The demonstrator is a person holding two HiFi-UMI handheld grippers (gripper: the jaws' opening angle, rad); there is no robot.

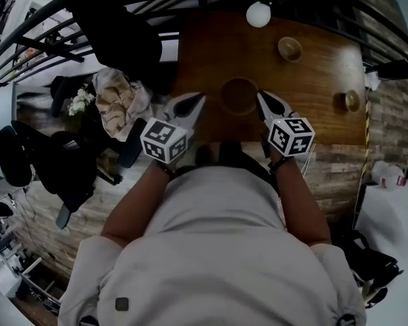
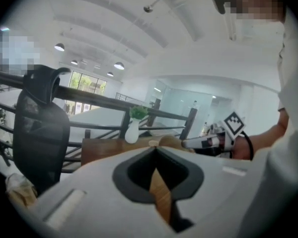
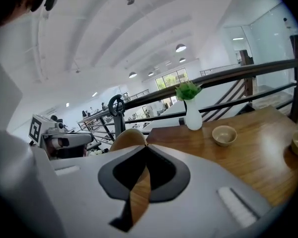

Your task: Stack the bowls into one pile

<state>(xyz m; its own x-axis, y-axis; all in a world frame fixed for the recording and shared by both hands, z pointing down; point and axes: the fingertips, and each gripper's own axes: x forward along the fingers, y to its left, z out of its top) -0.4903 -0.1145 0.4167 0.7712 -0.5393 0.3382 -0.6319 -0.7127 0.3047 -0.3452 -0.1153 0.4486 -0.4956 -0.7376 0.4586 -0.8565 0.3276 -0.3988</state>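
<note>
place: open-plan office, upper level | ceiling: high white vaulted ceiling with round lamps (image 2: 59,47) | edge: black metal railing (image 2: 104,101) | furniture: black mesh swivel office chair (image 2: 39,128), brown rectangular wooden table (image 1: 319,107) | walls: glass partition panels (image 3: 268,38) | decor: white vase of green leaves (image 3: 192,118)

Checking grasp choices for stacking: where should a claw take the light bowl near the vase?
Probably its rim, from above: the light bowl sits upright, mouth open, so one jaw could slip inside the wall and one outside. The right claw is nearer.

three bowls (image 1: 239,95) (image 1: 290,48) (image 1: 352,100), one vase (image 1: 258,14), one table (image 1: 313,80), two grippers (image 1: 200,98) (image 1: 261,96)
</note>
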